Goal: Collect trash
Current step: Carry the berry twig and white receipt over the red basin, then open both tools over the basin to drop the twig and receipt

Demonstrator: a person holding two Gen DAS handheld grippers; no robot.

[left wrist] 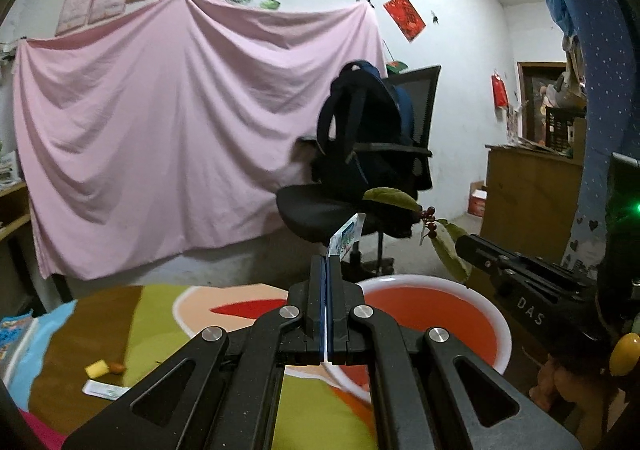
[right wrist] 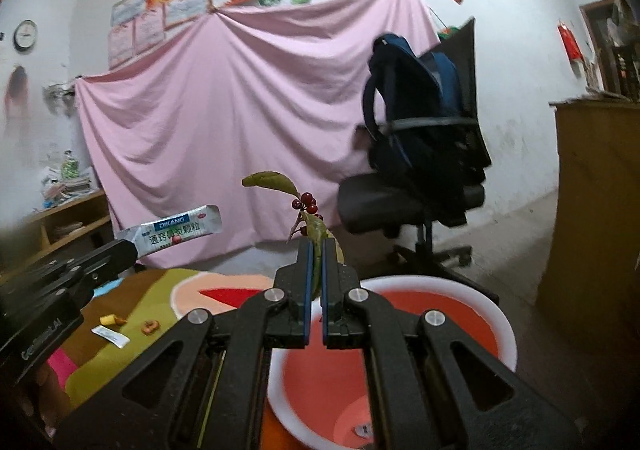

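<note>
My left gripper (left wrist: 327,257) is shut on a white sachet (left wrist: 345,235) that sticks up past its tips; the right wrist view shows the same sachet (right wrist: 180,230) with blue print, held out level. My right gripper (right wrist: 316,246) is shut on a leafy twig with red berries (right wrist: 306,206), which also shows at the right of the left wrist view as the twig (left wrist: 430,216). Both grippers hang over a red basin with a white rim (left wrist: 496,314), (right wrist: 500,314). A small scrap (right wrist: 362,430) lies in the basin's bottom.
A colourful mat (left wrist: 160,330) covers the surface at left, with a yellow crumb (left wrist: 97,368), another white sachet (left wrist: 105,390) and an orange bit (right wrist: 151,326) on it. Beyond stand a black office chair with a blue backpack (left wrist: 368,138), a pink sheet (left wrist: 180,130) and a wooden cabinet (right wrist: 600,210).
</note>
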